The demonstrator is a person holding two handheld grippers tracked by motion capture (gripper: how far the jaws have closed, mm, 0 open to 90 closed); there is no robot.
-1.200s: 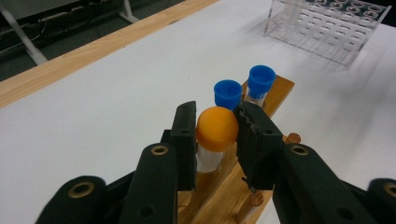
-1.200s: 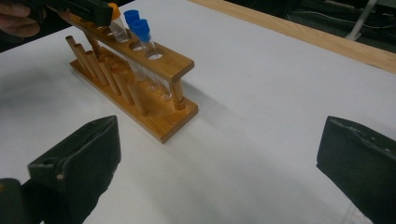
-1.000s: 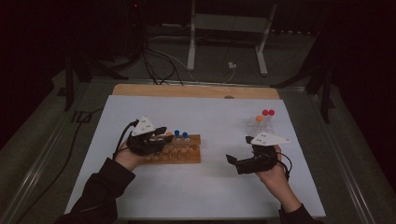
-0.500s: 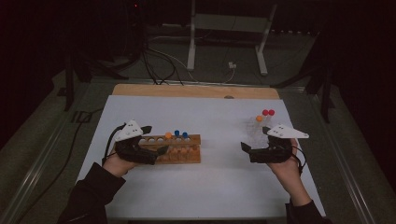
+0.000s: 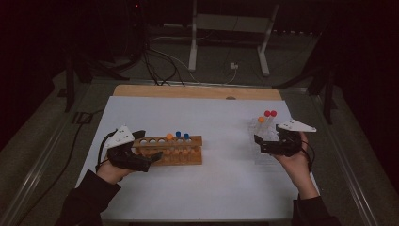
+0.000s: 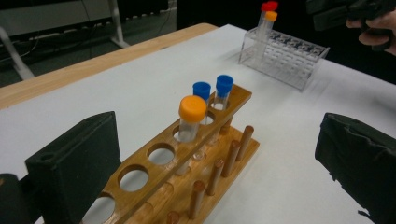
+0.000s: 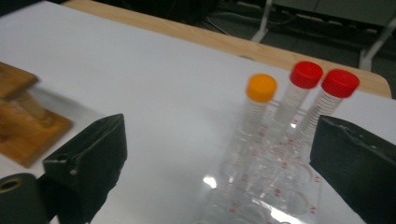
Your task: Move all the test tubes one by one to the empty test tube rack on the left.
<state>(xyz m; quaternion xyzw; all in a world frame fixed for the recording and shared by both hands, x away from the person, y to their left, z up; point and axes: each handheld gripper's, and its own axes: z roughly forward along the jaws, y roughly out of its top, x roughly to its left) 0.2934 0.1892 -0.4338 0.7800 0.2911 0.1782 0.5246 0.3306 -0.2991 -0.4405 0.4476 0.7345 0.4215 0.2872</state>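
Orange-capped tube (image 6: 191,122) released in rack (image 6: 187,172), left jaws reopened

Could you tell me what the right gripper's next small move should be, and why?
Probably ease the right gripper forward over the clear rack toward the orange-capped tube. Its jaws are open with nothing between them, and the wooden rack already holds one orange-capped tube.

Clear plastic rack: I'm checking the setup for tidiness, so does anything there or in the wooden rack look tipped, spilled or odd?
Nothing is spilled or broken. In the clear plastic rack the orange-capped tube and two red-capped tubes lean slightly. The wooden rack holds its orange-capped tube and two blue-capped tubes upright.
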